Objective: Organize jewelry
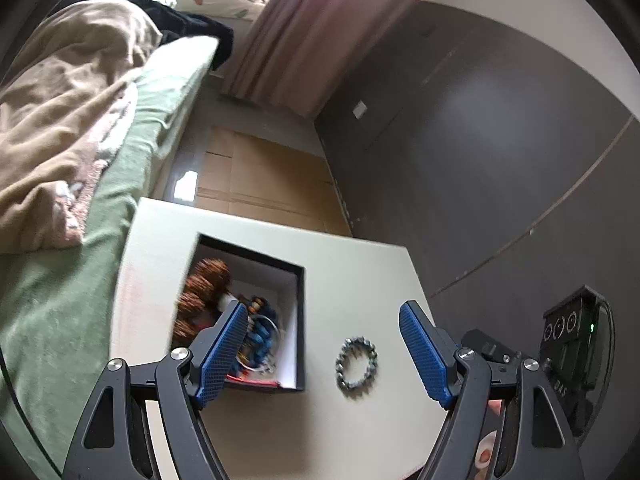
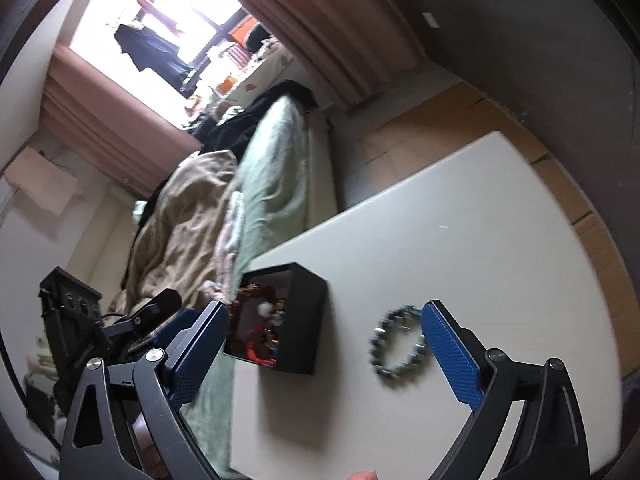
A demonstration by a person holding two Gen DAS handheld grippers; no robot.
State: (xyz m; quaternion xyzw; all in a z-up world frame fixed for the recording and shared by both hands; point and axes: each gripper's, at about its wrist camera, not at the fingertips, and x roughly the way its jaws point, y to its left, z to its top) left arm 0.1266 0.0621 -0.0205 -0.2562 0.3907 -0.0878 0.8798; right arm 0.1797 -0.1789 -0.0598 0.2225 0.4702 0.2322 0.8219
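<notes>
1. Black, open-topped, the box point(image 1: 256, 320) is taken as the landmark; it stands on a pale table point(image 1: 360, 272) near the table's edge toward the bed, and brown beaded strands, blue beads and a red piece are seen heaped inside it.
2. No brand or label can be read on the box or the jewelry; only faint, blurred pale characters are seen on the black device point(image 1: 568, 344) well to the right of the box in the left wrist view, and they cannot be made out for certain.
3. A grey-blue beaded bracelet point(image 1: 357, 363) is seen lying flat on the table just beside the box, apart from it.
4. The left gripper point(image 1: 324, 354) is held with its jaws wide apart; one blue pad overlaps the box in the picture, and the bracelet lies between the pads, untouched as far as can be told.
5. The right gripper point(image 2: 324, 354) is also spread wide, nothing pressed between its pads; the bracelet point(image 2: 400, 344) is seen close against its right pad.
6. Beyond the box, a bed point(image 2: 276, 184) with a green sheet and a rumpled tan blanket point(image 1: 60, 140) is shown; flattened cardboard point(image 1: 264, 176) covers the floor behind the table, pink curtains point(image 2: 320, 32) frame a bright window, and a dark grey wall is seen to the box's right.
</notes>
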